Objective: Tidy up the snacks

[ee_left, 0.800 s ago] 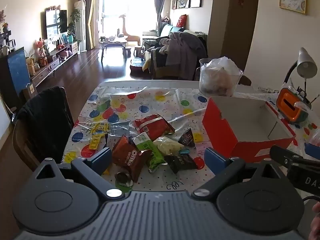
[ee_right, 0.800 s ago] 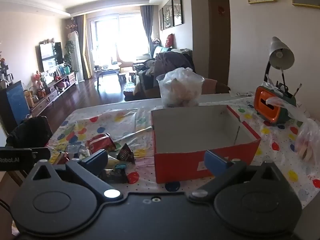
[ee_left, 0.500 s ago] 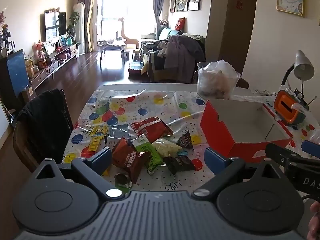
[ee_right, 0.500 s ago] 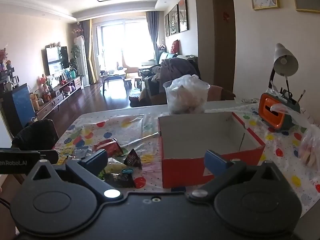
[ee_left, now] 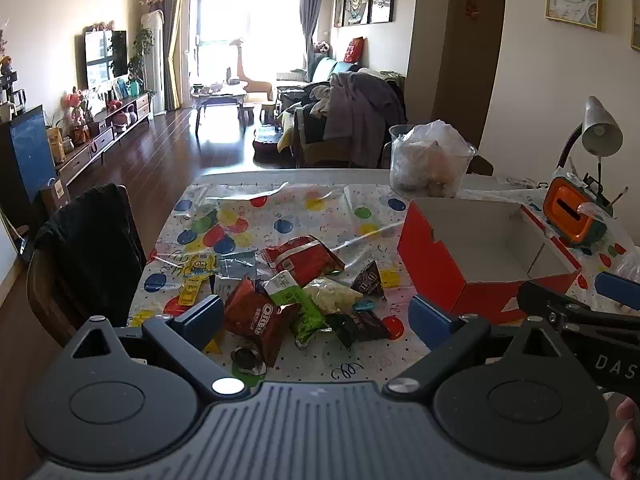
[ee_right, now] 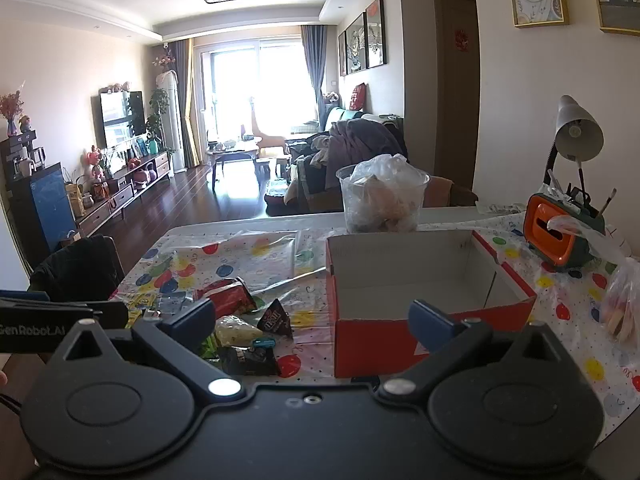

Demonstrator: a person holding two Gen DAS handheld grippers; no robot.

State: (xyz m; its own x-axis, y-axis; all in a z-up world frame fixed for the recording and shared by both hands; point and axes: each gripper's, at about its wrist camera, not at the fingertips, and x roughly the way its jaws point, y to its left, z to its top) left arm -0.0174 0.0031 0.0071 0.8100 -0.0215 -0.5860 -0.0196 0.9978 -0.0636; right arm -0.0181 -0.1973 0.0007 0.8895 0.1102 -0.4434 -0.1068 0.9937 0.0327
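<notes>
A heap of snack packets lies on the spotted tablecloth (ee_left: 280,212): a red Oreo bag (ee_left: 256,314), a green packet (ee_left: 304,308), a big red bag (ee_left: 304,258), a dark M&M's pouch (ee_left: 370,278) and a dark packet (ee_left: 356,326). My left gripper (ee_left: 316,320) hovers open just short of the heap, nothing between its fingers. To the right stands an empty red cardboard box (ee_left: 480,248). My right gripper (ee_right: 312,316) is open in front of the red box (ee_right: 420,280), apart from it, with the M&M's pouch (ee_right: 276,320) at its left.
A clear tub with a plastic bag (ee_left: 430,164) stands behind the box. An orange and green pen holder (ee_right: 556,236) and a desk lamp (ee_right: 576,136) are at the right, a bag of food (ee_right: 622,304) at the right edge. A dark chair (ee_left: 88,248) flanks the table's left side.
Both grippers have tilted up and drawn back a little, so the table sits lower in both views. Nothing was taken hold of and the jaws stayed wide.
</notes>
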